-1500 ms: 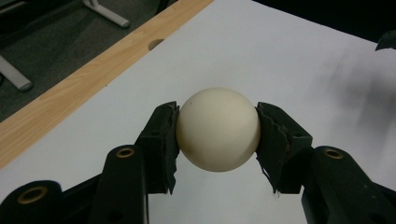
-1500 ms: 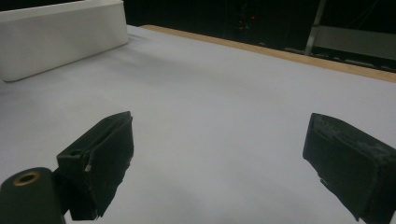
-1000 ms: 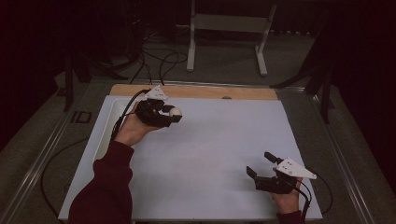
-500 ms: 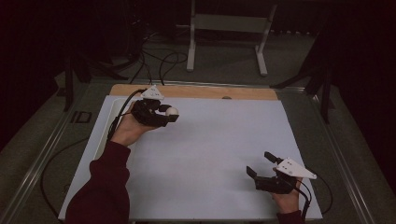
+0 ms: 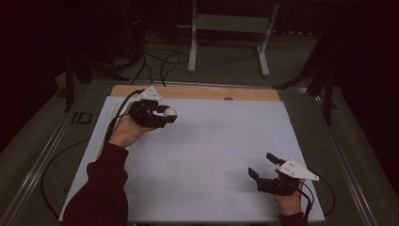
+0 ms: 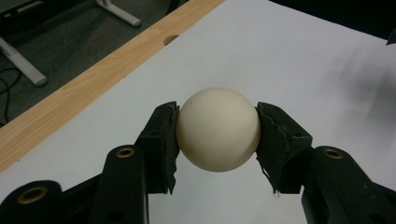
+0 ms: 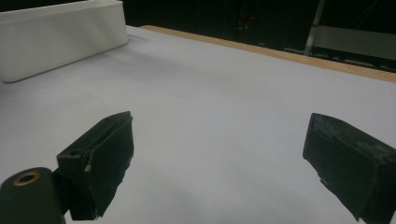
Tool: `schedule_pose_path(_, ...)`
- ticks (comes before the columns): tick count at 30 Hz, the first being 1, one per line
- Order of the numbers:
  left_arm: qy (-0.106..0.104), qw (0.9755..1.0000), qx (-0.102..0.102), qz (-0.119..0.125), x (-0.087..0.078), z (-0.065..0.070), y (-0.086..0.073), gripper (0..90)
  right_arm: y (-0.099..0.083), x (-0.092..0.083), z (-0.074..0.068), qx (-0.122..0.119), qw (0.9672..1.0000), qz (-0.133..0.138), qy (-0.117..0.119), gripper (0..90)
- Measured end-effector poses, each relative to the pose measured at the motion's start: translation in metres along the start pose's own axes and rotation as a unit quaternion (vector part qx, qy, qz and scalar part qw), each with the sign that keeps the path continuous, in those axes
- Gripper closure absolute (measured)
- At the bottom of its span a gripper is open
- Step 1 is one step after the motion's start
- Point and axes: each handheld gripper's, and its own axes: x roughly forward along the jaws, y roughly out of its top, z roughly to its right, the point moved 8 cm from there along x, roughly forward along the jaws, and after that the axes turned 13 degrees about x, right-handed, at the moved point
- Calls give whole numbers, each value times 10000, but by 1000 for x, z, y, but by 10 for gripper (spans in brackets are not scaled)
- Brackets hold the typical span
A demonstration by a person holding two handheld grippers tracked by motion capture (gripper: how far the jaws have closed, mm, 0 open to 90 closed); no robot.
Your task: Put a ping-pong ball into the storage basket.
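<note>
At far left of the counter (image 5: pixel 211 155): left hand-held gripper (image 5: pixel 165 115) clamped on ball (image 6: pixel 217 129), carried slightly toward the far edge since a second ago, so transport seems underway; tray (image 7: pixel 60 37) nearby; right hand-held gripper (image 5: pixel 263 165) idle, jaws apart, empty.

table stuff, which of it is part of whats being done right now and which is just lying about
In the job:
- white ball, clamped between the jaws of the left gripper
- left gripper

Just there:
- right gripper, jaws wide apart with nothing between them
- white tray on the sheet
- white sheet covering the table
- metal stand on the floor beyond
</note>
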Motion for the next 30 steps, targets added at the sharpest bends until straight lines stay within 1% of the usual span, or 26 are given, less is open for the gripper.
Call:
schedule_pose_path(15,24,10000,-3,-24,-4,-2,-3,512,0,0,0,-2,10000,-6,-2,85)
schedule_pose_path(24,67,10000,-52,-6,-8,-5,-8,512,-1,0,0,2,10000,-12,-13,85)
schedule_pose_path(30,98,9999,-57,-49,-12,-7,-13,512,0,0,0,-1,10000,-8,-7,85)
